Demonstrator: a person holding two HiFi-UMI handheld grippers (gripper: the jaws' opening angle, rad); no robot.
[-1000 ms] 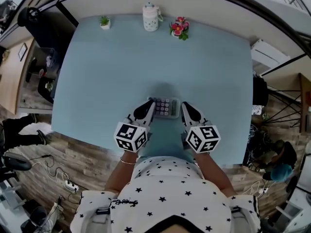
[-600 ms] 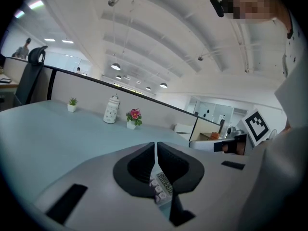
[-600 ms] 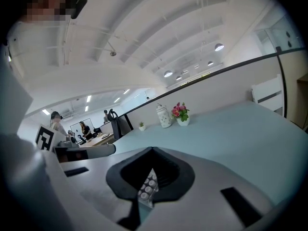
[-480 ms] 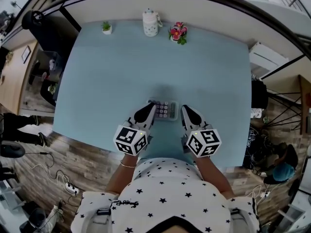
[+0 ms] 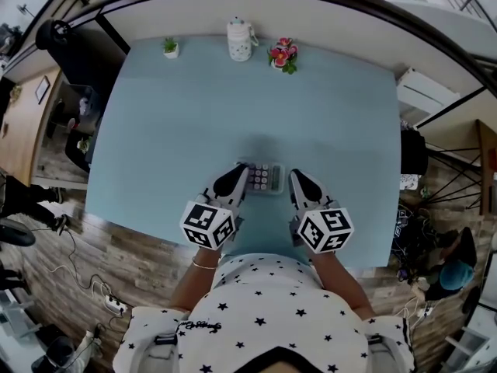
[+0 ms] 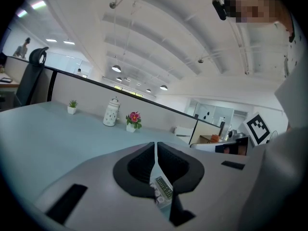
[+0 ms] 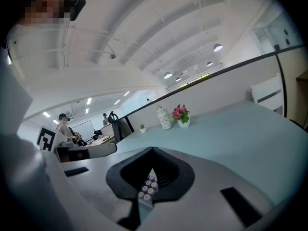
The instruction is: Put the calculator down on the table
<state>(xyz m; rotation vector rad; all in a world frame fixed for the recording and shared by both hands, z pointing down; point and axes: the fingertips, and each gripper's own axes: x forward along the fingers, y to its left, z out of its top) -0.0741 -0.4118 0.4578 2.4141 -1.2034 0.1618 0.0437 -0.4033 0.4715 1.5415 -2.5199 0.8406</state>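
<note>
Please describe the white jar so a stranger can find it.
Along the far edge of the light-blue table stand three small things. The white jar is the middle, tallest one, between a green plant and pink flowers.

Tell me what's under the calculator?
Under the calculator is the blue table. The spot right beneath it is covered by the calculator itself, so anything there cannot be seen. Whether it touches the table cannot be told.
</note>
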